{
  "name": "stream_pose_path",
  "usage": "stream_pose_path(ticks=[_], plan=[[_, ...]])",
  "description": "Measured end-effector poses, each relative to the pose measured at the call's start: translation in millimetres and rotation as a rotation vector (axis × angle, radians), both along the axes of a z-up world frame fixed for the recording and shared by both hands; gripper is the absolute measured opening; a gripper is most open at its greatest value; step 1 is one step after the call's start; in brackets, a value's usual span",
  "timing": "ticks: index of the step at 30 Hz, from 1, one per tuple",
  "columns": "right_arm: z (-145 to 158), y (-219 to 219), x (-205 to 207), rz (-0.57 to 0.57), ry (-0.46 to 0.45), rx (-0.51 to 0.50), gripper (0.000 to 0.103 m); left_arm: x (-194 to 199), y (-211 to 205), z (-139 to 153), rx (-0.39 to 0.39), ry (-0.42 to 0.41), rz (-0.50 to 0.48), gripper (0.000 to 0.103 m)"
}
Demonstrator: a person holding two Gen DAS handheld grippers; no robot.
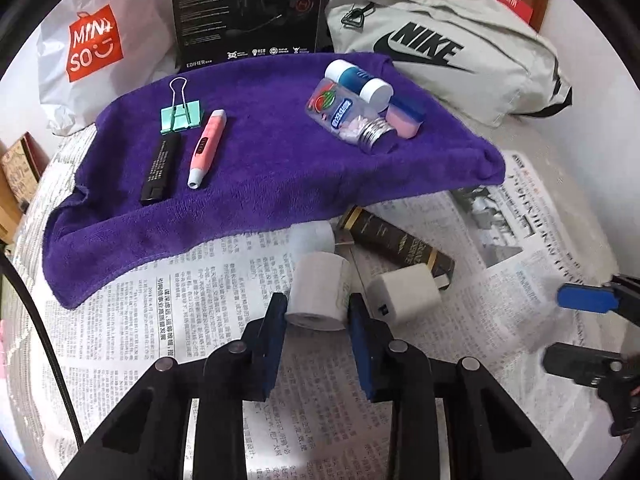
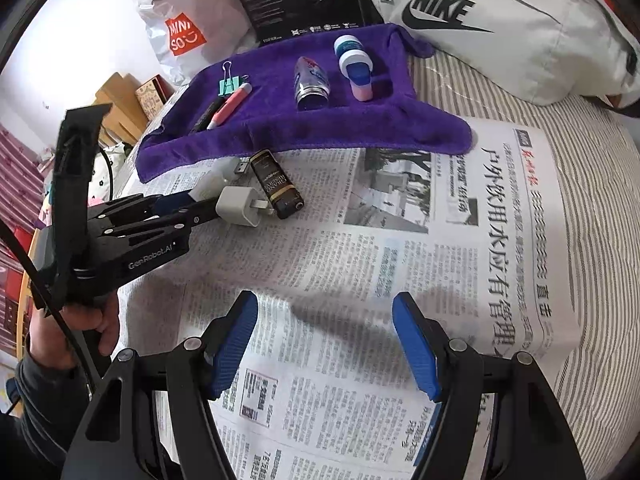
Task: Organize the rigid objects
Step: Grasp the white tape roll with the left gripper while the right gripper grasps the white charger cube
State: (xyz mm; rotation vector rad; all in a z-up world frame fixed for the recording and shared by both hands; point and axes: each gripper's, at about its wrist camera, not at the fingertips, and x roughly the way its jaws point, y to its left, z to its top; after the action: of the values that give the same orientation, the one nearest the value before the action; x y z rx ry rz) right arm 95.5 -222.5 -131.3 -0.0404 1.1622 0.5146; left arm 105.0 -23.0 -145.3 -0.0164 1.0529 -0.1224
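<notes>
My left gripper is shut on a white paper roll, just above the newspaper. A white charger plug and a dark box lie just right of it. On the purple towel lie a green binder clip, a black stick, a pink pen, a clear bottle, a blue-white tube and a pink eraser. My right gripper is open and empty over the newspaper; it also shows in the left wrist view.
A Nike bag, a black Edifier box and a Miniso bag stand behind the towel. Cardboard boxes sit at the left. Striped bedding lies right of the newspaper.
</notes>
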Motion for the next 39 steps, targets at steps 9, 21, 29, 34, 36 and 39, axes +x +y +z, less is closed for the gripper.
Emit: stream_pose_path(ticks=[9, 21, 29, 34, 36, 39], plan=[[-3, 53, 27, 0.127, -0.043, -0.009, 0.069, -12, 35, 4, -0.013, 0.008, 0.054, 0.029], [-20, 106, 44, 0.055, -0.103, -0.11, 0.068, -19, 71, 0, -0.082, 0.014, 0.109, 0.03], [-24, 66, 41, -0.011, -0.078, -0.105, 0.068, -21, 72, 0, -0.1, 0.003, 0.11, 0.03], [-26, 62, 45, -0.008, -0.075, -0.08, 0.068, -22, 71, 0, -0.102, 0.002, 0.11, 0.03], [-27, 65, 46, 0.004, -0.086, -0.092, 0.068, -21, 71, 0, -0.102, 0.002, 0.111, 0.03], [-26, 71, 46, 0.023, -0.093, -0.102, 0.059, -21, 71, 0, -0.096, 0.004, 0.111, 0.03]])
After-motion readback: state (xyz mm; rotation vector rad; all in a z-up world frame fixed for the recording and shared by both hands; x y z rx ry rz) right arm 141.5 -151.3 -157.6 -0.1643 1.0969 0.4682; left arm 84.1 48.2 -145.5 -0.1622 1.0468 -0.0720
